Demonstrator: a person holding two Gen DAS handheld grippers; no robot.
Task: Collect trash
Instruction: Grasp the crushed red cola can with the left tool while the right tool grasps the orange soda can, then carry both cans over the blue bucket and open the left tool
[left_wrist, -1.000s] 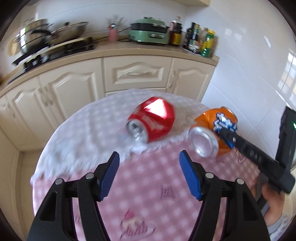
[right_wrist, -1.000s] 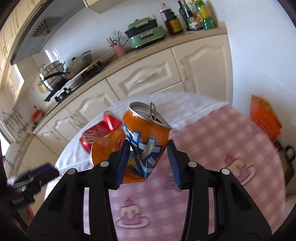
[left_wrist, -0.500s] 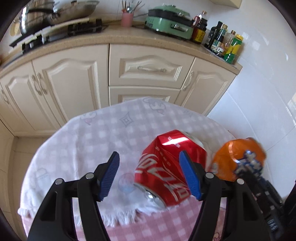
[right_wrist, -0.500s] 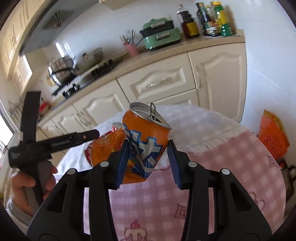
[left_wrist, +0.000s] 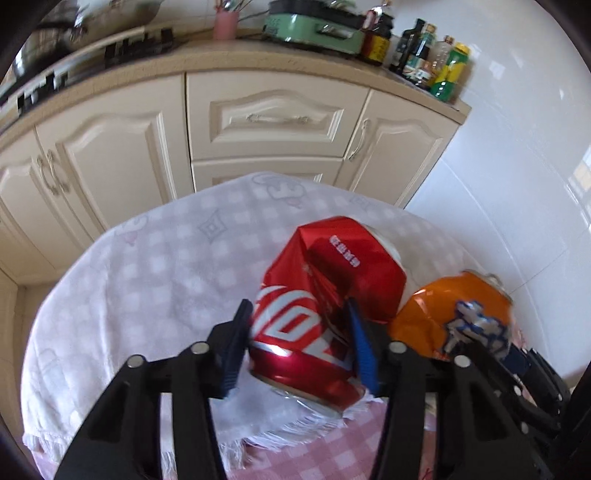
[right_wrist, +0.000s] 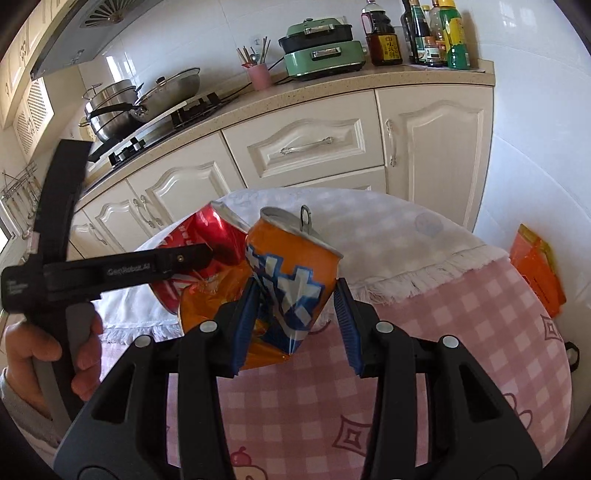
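My round table (right_wrist: 461, 332), in pink check cloth with a white fringed cloth (left_wrist: 155, 280) over its far half, ends just short of the cream cabinets (left_wrist: 273, 118). Open floor shows on the cabinet side of the table and beside the white tiled wall, where an orange packet (right_wrist: 537, 266) lies below the table edge.

My left tool (left_wrist: 299, 343) has just been closing, and its blue pads now press both flanks of the red can (left_wrist: 325, 295), which lies on its side on the white cloth near that cloth's fringe, mouth end toward me. The can is dented and creased, with white script across its side and a line of small white characters too small to read.

My right tool (right_wrist: 295, 314) is clenched on the orange can (right_wrist: 291, 273), touching the red can on its right. This can is crumpled at the base, with a blue-and-white emblem on its side and its pull tab standing up at the open rim.

My left hand (right_wrist: 40, 354) grips the left tool's handle, whose black arm carries pale lettering that appears to read "GenRobot.AI".
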